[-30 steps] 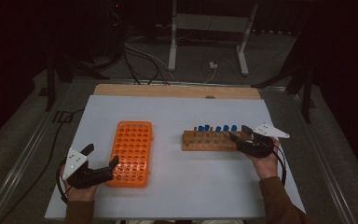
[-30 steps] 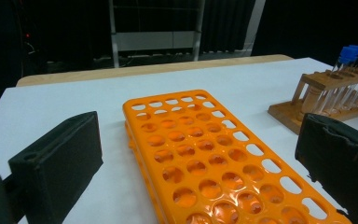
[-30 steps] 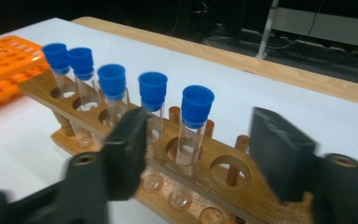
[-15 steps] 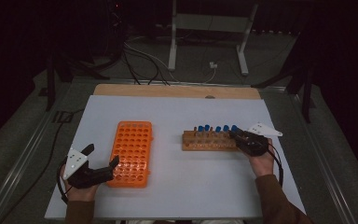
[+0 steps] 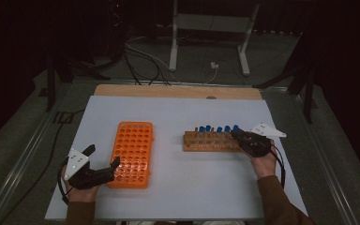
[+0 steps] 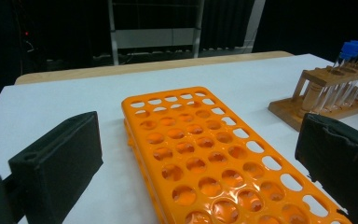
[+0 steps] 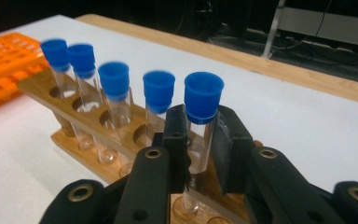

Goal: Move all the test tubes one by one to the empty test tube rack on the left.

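My right claw [image 7: 199, 140] has just closed on the end tube [image 7: 200, 121]; if I lift crooked it jams in the rack [image 7: 98, 128], left claw [image 6: 205, 163] wide

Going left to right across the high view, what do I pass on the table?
Left gripper → orange rack → wooden rack of blue-capped tubes → right gripper, shut on the end tube.
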